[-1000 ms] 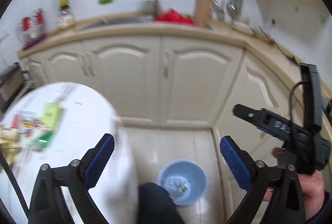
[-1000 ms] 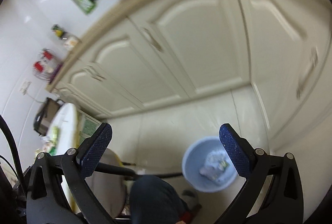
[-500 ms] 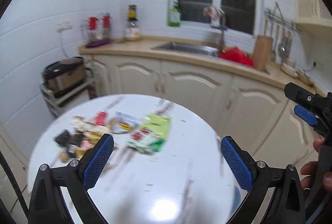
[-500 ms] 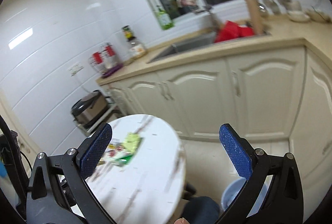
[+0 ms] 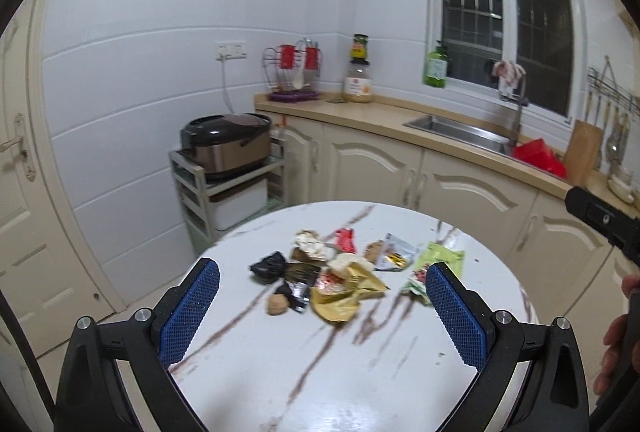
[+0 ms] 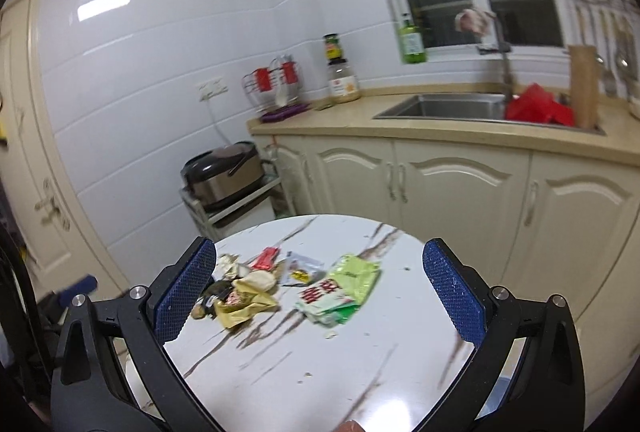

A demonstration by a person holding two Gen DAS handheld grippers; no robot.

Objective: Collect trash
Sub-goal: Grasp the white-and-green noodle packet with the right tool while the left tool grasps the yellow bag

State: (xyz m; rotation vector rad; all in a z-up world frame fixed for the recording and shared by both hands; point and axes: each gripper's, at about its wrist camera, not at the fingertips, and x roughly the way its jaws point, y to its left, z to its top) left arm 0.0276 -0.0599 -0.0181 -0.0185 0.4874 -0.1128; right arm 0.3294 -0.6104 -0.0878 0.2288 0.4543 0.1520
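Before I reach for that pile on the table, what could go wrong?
1. The trash pile is tightly heaped, so the left gripper, jaws open, may pinch several wrappers and drop some.
2. The green packet lies flat on the table; the right gripper could slide over it or push it toward the edge.
3. The small brown lump may roll away if nudged.

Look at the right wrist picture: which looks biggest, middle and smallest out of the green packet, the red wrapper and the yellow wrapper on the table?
1. Green packet, biggest.
2. Yellow wrapper, slightly smaller.
3. Red wrapper, smallest, though it lies farther from the camera.
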